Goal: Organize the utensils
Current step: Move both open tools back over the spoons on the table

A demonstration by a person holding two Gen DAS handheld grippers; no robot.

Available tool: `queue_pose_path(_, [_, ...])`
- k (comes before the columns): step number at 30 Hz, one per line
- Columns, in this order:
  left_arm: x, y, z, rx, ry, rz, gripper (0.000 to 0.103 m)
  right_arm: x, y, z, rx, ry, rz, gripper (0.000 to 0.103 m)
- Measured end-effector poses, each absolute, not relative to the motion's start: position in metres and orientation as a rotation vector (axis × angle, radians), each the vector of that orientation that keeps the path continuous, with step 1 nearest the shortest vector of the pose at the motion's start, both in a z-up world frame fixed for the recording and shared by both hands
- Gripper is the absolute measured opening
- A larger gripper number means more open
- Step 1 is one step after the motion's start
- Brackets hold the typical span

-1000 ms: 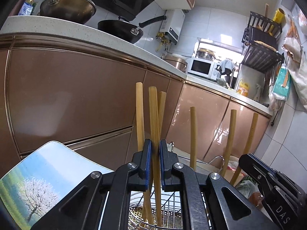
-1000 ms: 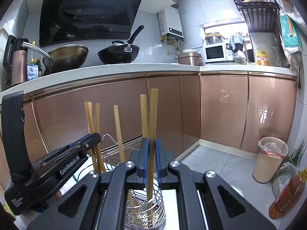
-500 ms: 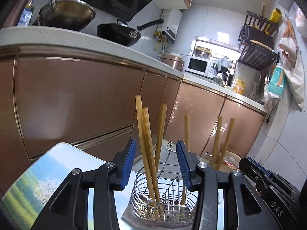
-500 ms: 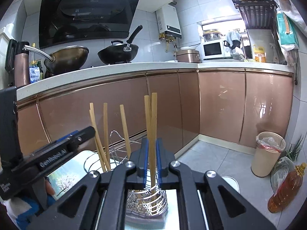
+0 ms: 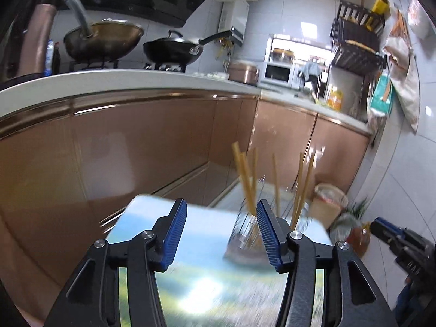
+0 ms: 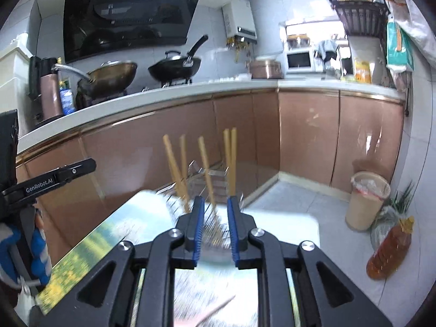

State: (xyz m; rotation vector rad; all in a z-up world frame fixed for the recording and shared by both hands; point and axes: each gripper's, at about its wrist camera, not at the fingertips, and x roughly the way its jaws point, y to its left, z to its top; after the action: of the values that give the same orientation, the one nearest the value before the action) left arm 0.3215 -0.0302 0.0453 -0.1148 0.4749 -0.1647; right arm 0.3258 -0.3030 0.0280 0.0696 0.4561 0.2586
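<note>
**Kitchen worktop: chopsticks released into the holder**

Your left tool (image 5: pixel 222 235) and right tool (image 6: pixel 215 230) are both opening, empty, and have pulled back. Chopsticks (image 6: pixel 230 158) you gripped a moment ago now stand in the wire holder (image 6: pixel 207 179), far centre. That placement looks finished.

a brass-coloured wok (image 6: pixel 111 77) and a black frying pan (image 6: pixel 175 68) are seen side by side on the hob, under a dark range hood (image 6: pixel 130 13). a white water heater (image 6: pixel 239 19) is mounted on the tiled wall. further along the white countertop (image 6: pixel 152 96) a copper rice cooker (image 6: pixel 265 69) and a white microwave (image 6: pixel 299 60) are set. copper-toned cabinet doors (image 6: pixel 308 136) run below. on the floor, a lined beige bin (image 6: pixel 368 199) is stood near a bottle of amber oil (image 6: pixel 389 248). a black wall rack (image 5: pixel 357 46) is hung high up.
</note>
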Motion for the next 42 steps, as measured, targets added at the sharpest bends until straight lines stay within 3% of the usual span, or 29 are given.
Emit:
queue_pose_path(10, [0.251,0.048,0.005,-0.106,0.732,-0.112,0.053,0.252,-0.292,-0.002,0.156,0.785,0.321,0.017])
queue_pose_path(16, [0.218,0.069,-0.013,-0.116,0.801,-0.109,0.054,0.214,-0.284,-0.006,0.156,0.815,0.313,0.021])
queue_pose_path(42, [0.071,0.021,0.031,0.084,0.484,-0.016,0.066,0.095,-0.274,0.010,0.173,0.716,0.326,0.032])
